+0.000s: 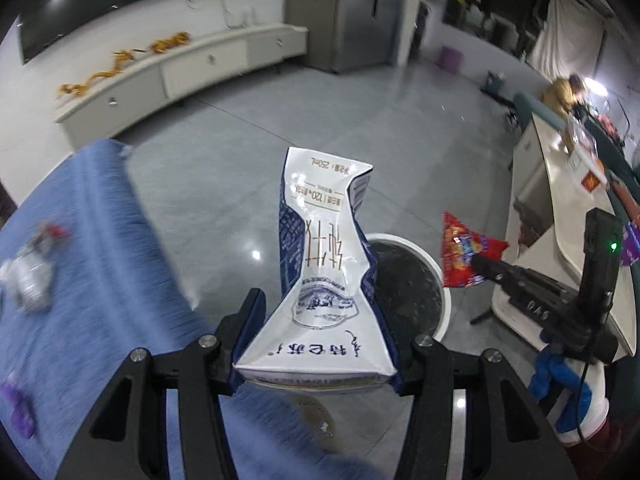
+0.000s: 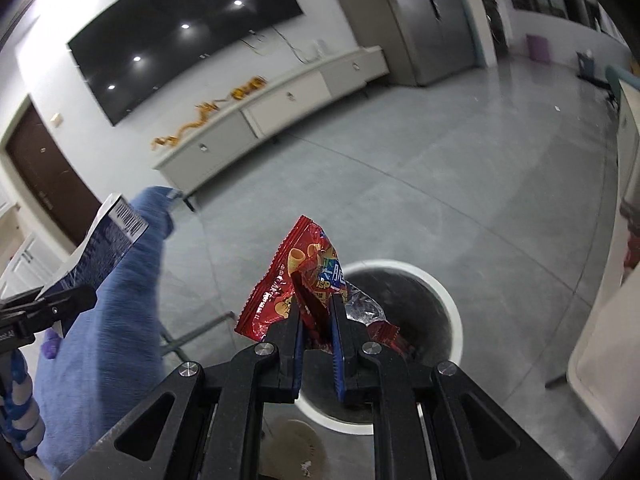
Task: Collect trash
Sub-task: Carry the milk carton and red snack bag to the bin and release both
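Left wrist view: looks forward and down along its fingers, close above the white-rimmed bin (image 1: 432, 264) at centre right. Right wrist view: same heading, bin (image 2: 448, 300) at lower centre. Shared: bin, grey floor (image 1: 224, 168), wall cabinet (image 2: 280, 100).

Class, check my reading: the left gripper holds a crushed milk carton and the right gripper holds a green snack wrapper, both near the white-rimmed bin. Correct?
One detail is wrong: the snack wrapper is red, not green, as the right wrist view shows. The rest holds: the left gripper grips the crushed milk carton, the right gripper the wrapper, both near the white-rimmed bin.
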Available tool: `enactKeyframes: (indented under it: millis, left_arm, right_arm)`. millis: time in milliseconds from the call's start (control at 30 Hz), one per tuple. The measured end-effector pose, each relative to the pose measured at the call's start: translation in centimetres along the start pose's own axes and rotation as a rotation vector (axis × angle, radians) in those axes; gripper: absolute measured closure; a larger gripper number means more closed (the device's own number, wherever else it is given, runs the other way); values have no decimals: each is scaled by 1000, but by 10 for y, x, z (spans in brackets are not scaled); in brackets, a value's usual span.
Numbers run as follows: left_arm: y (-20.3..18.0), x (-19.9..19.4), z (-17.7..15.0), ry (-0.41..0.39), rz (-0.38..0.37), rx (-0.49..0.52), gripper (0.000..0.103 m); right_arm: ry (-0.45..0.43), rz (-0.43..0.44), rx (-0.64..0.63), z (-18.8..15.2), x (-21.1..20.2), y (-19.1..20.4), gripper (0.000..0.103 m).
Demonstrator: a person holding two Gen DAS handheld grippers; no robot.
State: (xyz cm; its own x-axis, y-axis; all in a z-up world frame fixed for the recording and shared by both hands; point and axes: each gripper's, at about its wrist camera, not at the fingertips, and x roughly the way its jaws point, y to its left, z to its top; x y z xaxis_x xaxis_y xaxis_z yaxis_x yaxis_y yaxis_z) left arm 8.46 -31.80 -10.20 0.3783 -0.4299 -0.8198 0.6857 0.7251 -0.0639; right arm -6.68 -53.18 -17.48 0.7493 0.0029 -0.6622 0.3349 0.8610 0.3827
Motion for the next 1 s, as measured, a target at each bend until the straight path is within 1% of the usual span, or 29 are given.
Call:
enactKeyframes:
  millis: [67, 233, 400, 633, 800, 1000]
  left_arm:
    - [-12, 22, 8, 26, -6, 20, 53]
    - [-26, 61, 17, 76, -7, 45, 53]
    - [-36, 95, 24, 124, -12, 41, 53]
    - [-41, 120, 27, 161, -11, 50, 53]
    - [-42, 133, 26, 186, -14, 49, 53]
    - [-44, 144, 25, 215, -36, 45, 53]
  right_arm:
    - [17, -10, 17, -2, 7, -9, 91]
    - [57, -25, 47, -1, 29, -24, 91]
    - [88, -35, 62, -1, 46, -33, 91]
    - [115, -47, 72, -5, 59, -40, 91]
    - [127, -59, 78, -5, 66, -39, 91]
    - [148, -76, 86, -7, 73, -41, 91]
